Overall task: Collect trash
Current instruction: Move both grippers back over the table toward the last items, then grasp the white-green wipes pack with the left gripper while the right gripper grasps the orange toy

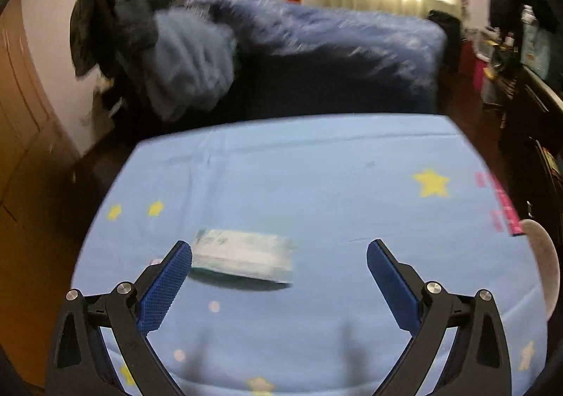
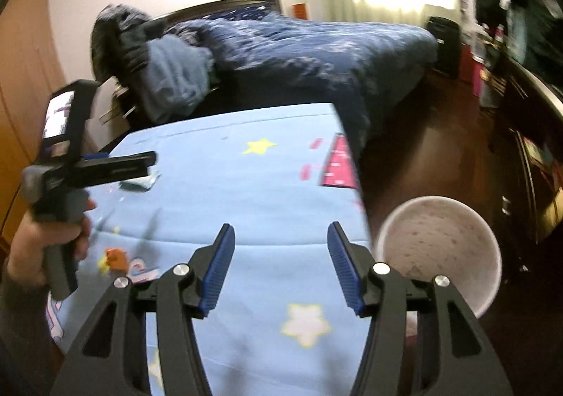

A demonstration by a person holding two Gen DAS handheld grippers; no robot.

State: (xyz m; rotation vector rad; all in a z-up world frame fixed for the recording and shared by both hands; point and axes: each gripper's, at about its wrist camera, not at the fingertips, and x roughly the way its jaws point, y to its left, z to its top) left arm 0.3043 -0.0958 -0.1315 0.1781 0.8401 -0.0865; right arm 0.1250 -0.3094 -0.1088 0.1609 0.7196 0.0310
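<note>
A pale, flat plastic packet (image 1: 242, 259) lies on the table under a light blue star-print cloth (image 1: 316, 185). My left gripper (image 1: 279, 248) hovers over it, open wide, its left pad close beside the packet's end; nothing is gripped. In the right wrist view a hand (image 2: 52, 244) holds that gripper, one of its fingers (image 2: 130, 165) above the packet (image 2: 140, 182). My right gripper (image 2: 281, 228) is open over the cloth (image 2: 246, 192) with nothing between its pads. A small orange scrap (image 2: 116, 257) lies near the hand. A white bin (image 2: 440, 237) stands on the floor by the table's right edge.
The bin's rim (image 1: 542, 262) shows at the right edge of the left wrist view. Behind the table is a bed with a dark blue duvet (image 2: 316, 44) and piled clothes (image 2: 169, 76). Dark wood floor (image 2: 422, 149) and cluttered shelves (image 2: 527, 149) lie to the right.
</note>
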